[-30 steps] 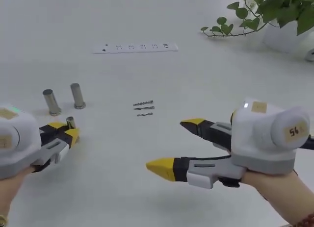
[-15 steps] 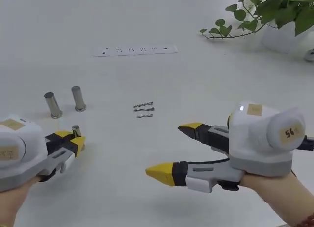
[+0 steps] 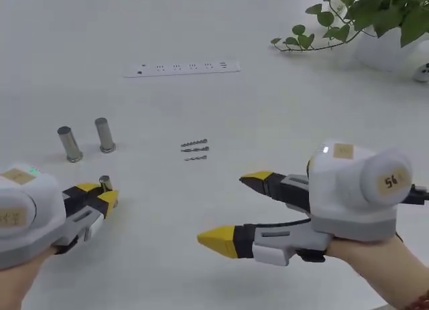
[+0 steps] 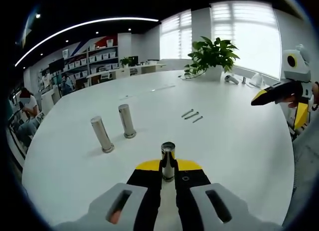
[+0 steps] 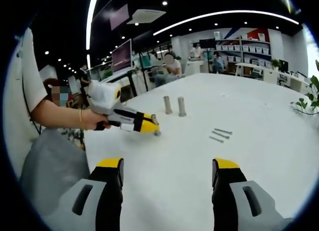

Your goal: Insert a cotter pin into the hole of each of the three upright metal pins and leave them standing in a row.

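**Where everything sits on the table**

One metal pin [image 3: 69,144] stands at the left of the table [image 3: 281,116], with a second pin [image 3: 104,134] just beside it on the right. A third pin [image 3: 105,183] is upright nearer the person, clamped between the left gripper's [image 3: 107,196] jaws. The cotter pins [image 3: 195,150] lie at the centre, the power strip [image 3: 181,68] behind them and the plant [image 3: 362,15] at the far right. The right gripper [image 3: 228,207], jaws apart, is at the near right.

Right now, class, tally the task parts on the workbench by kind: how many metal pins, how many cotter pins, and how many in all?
Metal pins: 3
Cotter pins: 3
Total: 6
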The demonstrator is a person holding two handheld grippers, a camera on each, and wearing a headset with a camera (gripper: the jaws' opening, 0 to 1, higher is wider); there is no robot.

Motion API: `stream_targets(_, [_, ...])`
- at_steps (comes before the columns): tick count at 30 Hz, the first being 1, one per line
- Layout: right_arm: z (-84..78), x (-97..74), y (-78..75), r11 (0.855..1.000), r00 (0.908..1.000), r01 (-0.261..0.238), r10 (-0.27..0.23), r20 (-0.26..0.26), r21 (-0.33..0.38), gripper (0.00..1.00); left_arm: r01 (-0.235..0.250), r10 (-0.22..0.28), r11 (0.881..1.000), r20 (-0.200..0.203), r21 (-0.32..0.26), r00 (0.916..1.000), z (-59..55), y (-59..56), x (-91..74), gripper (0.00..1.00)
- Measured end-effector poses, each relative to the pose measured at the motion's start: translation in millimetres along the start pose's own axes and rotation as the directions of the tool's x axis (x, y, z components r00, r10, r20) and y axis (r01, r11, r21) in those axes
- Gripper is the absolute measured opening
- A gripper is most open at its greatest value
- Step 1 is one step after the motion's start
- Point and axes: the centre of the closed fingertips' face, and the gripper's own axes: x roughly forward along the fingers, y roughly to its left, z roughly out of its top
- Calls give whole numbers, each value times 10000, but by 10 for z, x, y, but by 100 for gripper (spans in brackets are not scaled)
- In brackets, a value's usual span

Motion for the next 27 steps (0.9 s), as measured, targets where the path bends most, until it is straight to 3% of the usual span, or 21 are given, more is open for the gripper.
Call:
stream_targets(7, [-44,24,28,9995,9996,-144,151,-257,275,74,4,-5,9999,-44,-141,10000,-3,-6,-8,8])
stream_targets(17, [-18,60,42,9990,9981,-420,426,-454,132,72,116,-117,9999,-30,-127,9999,12,-40,-7,19])
stream_targets(21, [31,67,-6,9986,9973,-532,529,-509,-53,66,107,-108,9998,-34,-172,9999,28,-39,-27,23])
stream_targets(27, [121,98,-161,9966,9956,-578,532,-775,-594,50,148,-148,9998,36,-166,9999,66,-34,-110,30])
